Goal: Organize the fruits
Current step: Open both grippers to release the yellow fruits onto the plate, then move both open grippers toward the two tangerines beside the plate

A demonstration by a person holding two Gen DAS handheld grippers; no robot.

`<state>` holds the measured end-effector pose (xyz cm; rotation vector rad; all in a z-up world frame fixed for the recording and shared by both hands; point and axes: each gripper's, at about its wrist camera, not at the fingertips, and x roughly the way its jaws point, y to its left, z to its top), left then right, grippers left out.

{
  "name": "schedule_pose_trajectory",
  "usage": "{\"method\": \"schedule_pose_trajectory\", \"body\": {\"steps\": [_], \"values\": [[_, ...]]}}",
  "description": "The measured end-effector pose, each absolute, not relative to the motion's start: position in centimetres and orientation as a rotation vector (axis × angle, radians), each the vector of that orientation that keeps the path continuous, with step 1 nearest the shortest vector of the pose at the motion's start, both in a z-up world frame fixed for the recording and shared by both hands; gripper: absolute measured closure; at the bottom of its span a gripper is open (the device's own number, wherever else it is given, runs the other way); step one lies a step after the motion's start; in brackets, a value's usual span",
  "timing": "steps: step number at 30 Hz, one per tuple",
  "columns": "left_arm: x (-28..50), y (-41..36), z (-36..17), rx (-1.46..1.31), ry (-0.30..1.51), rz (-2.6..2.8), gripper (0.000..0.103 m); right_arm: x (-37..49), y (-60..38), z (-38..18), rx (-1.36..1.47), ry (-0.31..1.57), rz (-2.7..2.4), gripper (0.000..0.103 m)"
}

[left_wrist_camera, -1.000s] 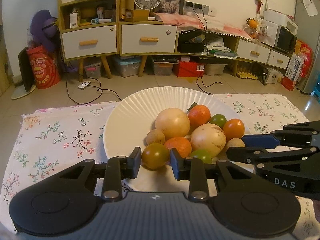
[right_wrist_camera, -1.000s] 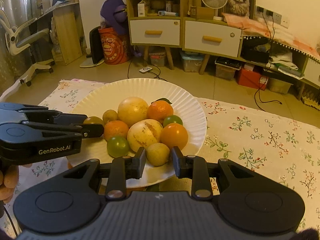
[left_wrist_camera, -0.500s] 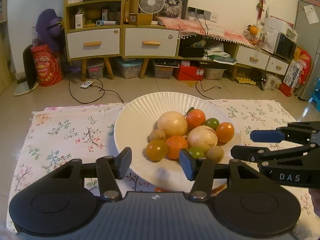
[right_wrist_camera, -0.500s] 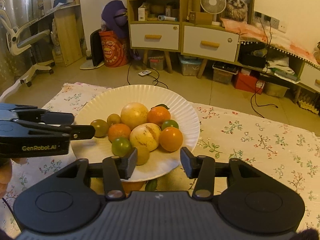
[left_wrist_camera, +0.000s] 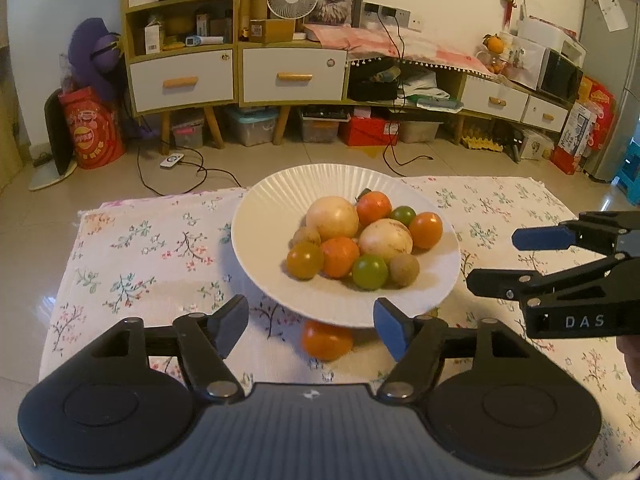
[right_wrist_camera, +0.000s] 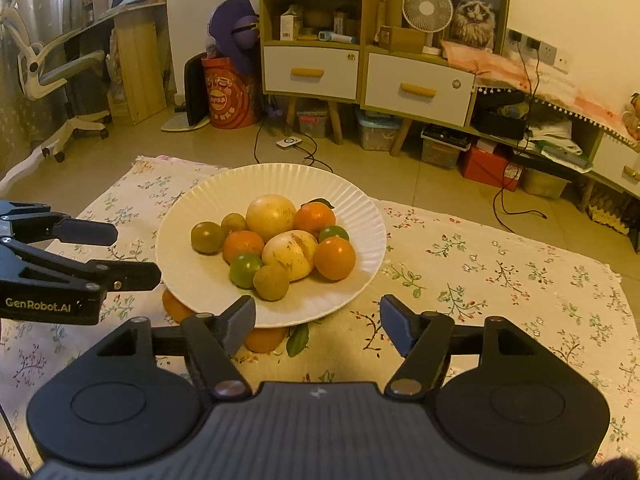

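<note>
Our left tool (left_wrist_camera: 311, 328) and right tool (right_wrist_camera: 318, 324) both stand released, jaws just spread apart with nothing between them. Just beyond our fingertips an orange (left_wrist_camera: 326, 340) lies on the floral cloth (left_wrist_camera: 152, 248) of the table, half under the near rim of the white plate (left_wrist_camera: 264, 236). Ahead, the plate holds the fruits (left_wrist_camera: 352, 240): two pale round ones, oranges, green ones and small brown ones, piled together. A second ago each tool was clenched at a fruit on the plate's near edge; now both have backed off, and those fruits rest in the pile.
</note>
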<state>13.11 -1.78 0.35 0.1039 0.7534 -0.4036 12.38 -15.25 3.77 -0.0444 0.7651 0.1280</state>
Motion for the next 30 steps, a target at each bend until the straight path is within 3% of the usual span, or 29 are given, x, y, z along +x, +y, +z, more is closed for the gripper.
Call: {"method": "schedule_pose_trajectory", "body": {"steps": [5, 11, 30], "values": [[12.5, -1.4, 0.4, 0.093, 0.767, -0.4, 0.033, 12.0, -15.2, 3.9, -0.048, 0.766, 0.128, 0.03], [11.7, -1.1, 0.2, 0.107, 0.773, -0.396, 0.025, 11.2, -14.9, 3.8, -0.054, 0.772, 0.133, 0.024], [10.2, -0.5, -1.2, 0.143, 0.794, -0.367, 0.014, 9.8, -14.6, 2.3, -0.09, 0.815, 0.145, 0.011]]}}
